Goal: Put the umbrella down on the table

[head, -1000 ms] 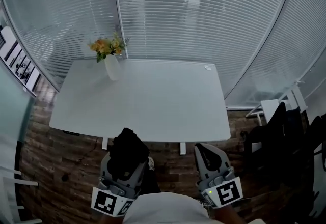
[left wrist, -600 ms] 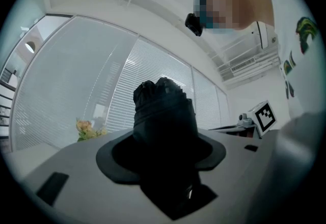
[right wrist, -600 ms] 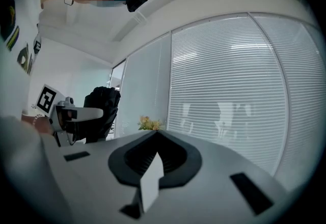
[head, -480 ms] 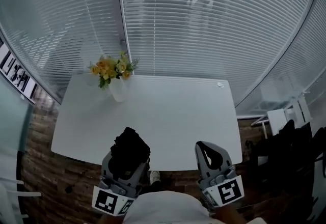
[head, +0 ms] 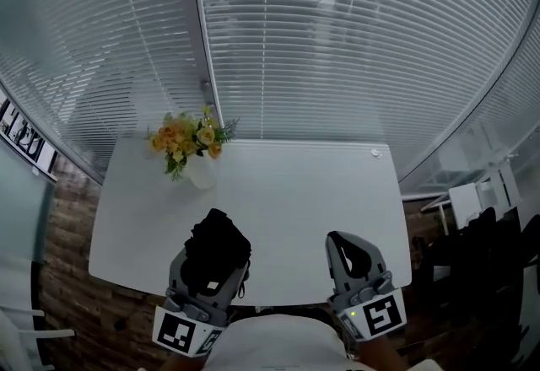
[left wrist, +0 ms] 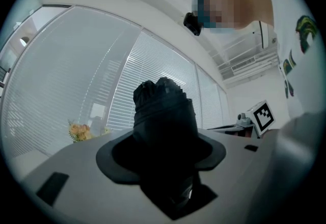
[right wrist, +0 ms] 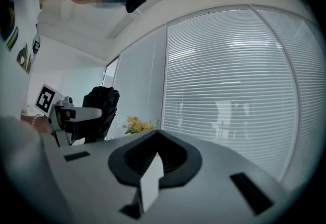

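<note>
A folded black umbrella point(head: 218, 247) stands up out of my left gripper point(head: 213, 266), whose jaws are shut on it. In the left gripper view the umbrella point(left wrist: 163, 116) fills the hollow of the left gripper point(left wrist: 164, 169). My right gripper point(head: 348, 251) is beside it, shut, with nothing in it. The right gripper view shows the right gripper point(right wrist: 155, 159) with its bare ridged hollow, and the umbrella point(right wrist: 100, 103) at the left. Both grippers hang over the near edge of the white table point(head: 295, 184).
A white vase of yellow flowers point(head: 190, 146) stands at the table's far left corner. A small white thing point(head: 375, 153) lies at the far right corner. Glass walls with blinds point(head: 337, 49) close the back. Dark chairs point(head: 481, 243) stand to the right.
The table has come closer. Both grippers, before over the brick floor short of it, now reach over its near edge. The umbrella stays in the left gripper.
</note>
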